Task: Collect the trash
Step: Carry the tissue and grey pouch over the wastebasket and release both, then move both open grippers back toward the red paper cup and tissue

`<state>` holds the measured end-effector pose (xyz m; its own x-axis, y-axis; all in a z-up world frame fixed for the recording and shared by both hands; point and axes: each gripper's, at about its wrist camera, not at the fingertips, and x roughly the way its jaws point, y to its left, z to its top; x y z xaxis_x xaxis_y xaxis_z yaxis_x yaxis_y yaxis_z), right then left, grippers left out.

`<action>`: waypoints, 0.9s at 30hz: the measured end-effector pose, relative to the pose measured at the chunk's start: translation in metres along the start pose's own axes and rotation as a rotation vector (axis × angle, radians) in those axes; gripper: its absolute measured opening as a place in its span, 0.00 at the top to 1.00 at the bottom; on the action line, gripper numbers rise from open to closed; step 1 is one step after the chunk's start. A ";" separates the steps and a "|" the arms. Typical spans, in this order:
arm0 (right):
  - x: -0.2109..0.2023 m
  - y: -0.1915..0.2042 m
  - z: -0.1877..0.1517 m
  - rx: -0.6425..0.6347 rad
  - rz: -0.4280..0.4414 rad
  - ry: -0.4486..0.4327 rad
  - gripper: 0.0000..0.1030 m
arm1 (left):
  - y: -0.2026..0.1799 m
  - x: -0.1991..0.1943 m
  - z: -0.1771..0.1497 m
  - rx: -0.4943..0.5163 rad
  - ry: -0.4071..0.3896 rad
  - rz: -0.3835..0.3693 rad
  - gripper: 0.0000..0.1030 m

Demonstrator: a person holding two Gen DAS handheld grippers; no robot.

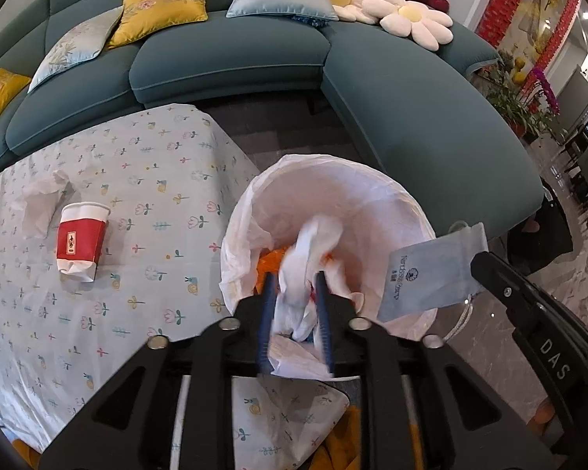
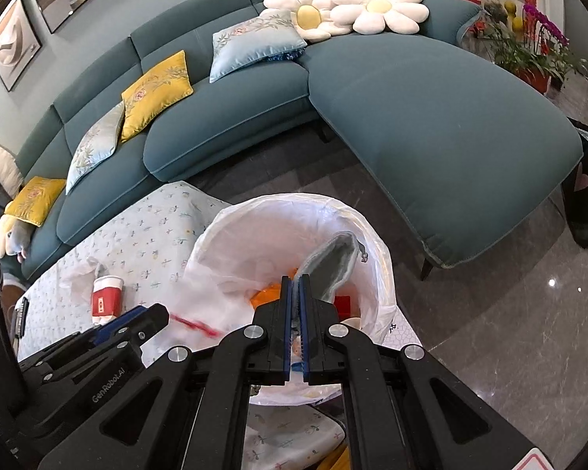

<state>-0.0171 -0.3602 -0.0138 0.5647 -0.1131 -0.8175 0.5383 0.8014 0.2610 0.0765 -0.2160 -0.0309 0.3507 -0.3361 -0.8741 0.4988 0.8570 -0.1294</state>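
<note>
Crumpled white plastic bag (image 1: 305,274) pinched by left gripper (image 1: 296,286), round lined bin (image 1: 333,180)

left gripper (image 1: 296,293) seemingly clamped mid-width, right gripper (image 2: 295,286) pinched shut, side by side

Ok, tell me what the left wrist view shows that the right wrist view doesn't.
Only the left wrist view shows the printed face of the pale blue drawstring pouch and the left gripper clamping white crumpled plastic. Only the right wrist view shows framed wall pictures and the right gripper shut on the pouch's edge. Both show the lined trash bin, red paper cup and teal sofa.
</note>
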 end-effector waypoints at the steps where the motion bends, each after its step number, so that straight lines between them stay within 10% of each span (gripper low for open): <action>1: 0.001 0.000 0.000 0.000 0.001 0.002 0.96 | 0.001 0.001 0.000 -0.004 -0.002 0.005 0.68; 24: 0.010 0.041 -0.001 -0.065 0.002 0.023 0.90 | 0.040 -0.008 -0.001 -0.092 -0.016 0.039 0.54; 27: 0.006 0.047 -0.004 -0.075 -0.005 0.015 0.77 | 0.047 -0.011 -0.002 -0.102 -0.021 0.045 0.54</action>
<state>0.0089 -0.3212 -0.0090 0.5521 -0.1089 -0.8266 0.4928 0.8423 0.2182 0.0944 -0.1709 -0.0286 0.3878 -0.3038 -0.8702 0.3995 0.9063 -0.1383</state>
